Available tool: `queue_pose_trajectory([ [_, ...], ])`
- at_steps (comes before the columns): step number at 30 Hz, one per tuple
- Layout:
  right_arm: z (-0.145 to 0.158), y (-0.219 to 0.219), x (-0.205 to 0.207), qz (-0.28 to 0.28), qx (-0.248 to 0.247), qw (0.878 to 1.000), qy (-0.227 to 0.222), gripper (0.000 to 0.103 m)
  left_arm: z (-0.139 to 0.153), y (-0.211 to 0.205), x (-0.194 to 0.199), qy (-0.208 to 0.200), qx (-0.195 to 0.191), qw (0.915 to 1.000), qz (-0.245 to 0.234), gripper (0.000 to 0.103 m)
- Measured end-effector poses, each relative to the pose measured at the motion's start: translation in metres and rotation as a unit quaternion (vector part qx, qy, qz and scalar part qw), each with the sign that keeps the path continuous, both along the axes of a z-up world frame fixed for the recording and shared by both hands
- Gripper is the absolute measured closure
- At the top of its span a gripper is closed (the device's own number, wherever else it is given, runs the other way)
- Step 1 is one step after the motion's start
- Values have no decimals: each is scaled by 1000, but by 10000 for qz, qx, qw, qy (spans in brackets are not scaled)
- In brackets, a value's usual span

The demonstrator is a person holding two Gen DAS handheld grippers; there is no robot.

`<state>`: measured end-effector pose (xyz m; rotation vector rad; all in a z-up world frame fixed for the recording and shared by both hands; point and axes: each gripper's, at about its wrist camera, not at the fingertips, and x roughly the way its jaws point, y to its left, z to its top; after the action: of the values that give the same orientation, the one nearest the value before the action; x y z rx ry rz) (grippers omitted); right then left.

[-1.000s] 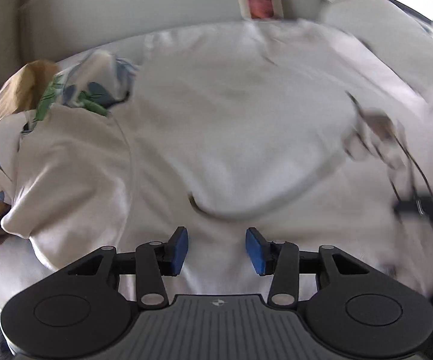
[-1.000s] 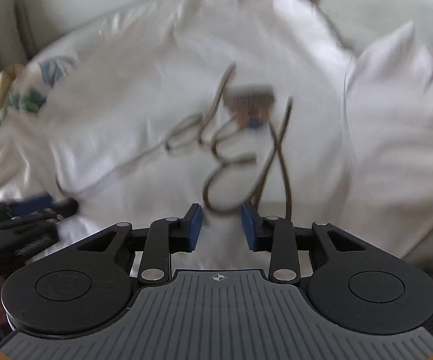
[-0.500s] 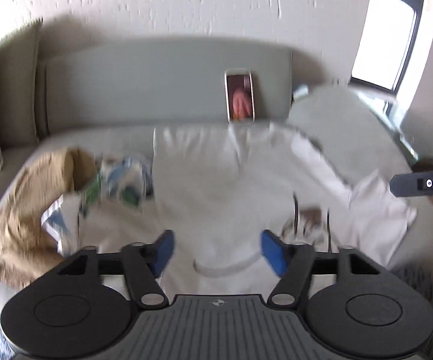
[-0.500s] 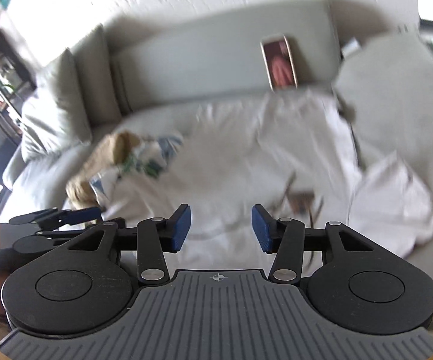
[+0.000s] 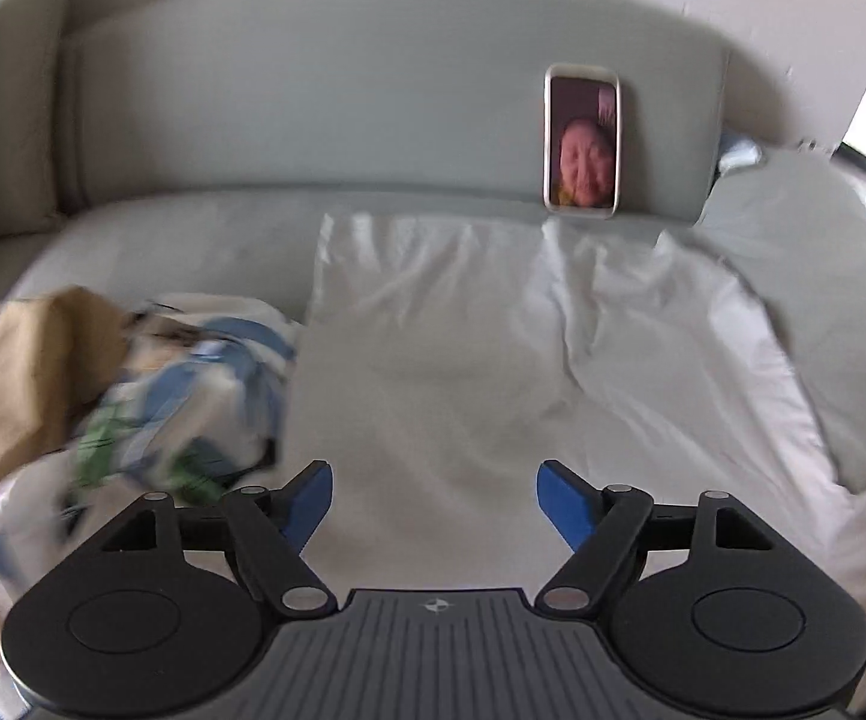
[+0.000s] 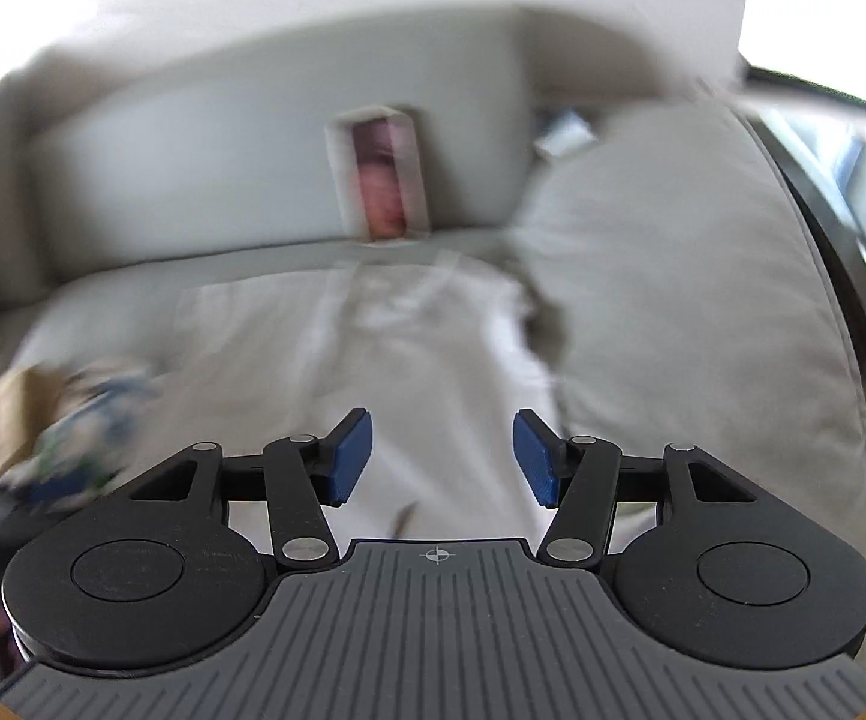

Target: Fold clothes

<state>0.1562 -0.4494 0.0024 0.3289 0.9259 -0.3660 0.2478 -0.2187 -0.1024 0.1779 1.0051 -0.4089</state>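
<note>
Left gripper [image 5: 435, 501] and right gripper [image 6: 440, 455]: black linkage arms with silver pivot screws, blue pads [image 5: 560, 507] at the fingertips, twin round black housings, and a ribbed grey base bearing a small crosshair mark.

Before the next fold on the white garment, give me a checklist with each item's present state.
1. Left tool open and empty: ok; its jaws have just been opening, nothing between them.
2. Right tool open and empty: ok; jaws likewise just opening, nothing pinched.
3. White garment spread on the sofa: ok, but wrinkled toward its right side.
4. Pile of unfolded clothes clear of the garment: not ok, it lies against the left edge.
5. Phone out of the fold area: ok, it leans on the backrest behind the garment.
6. Near hem position: cannot tell, hidden behind the tools.
</note>
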Motion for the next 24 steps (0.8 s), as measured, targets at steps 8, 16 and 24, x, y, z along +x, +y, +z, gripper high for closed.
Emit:
queue_pose_trajectory([
  [8,-107,-122,103,-1181,840,9890,-287,58,-70,-23,31,130,395,9979,-503,30],
  [16,-167,-165,185,-664,942,9932,178,67,-84,-1,48,827,96,9965,9,30],
  [24,-180,-137,214,-27,-5,9971,761,100,-84,9,49,837,25,9964,114,29],
])
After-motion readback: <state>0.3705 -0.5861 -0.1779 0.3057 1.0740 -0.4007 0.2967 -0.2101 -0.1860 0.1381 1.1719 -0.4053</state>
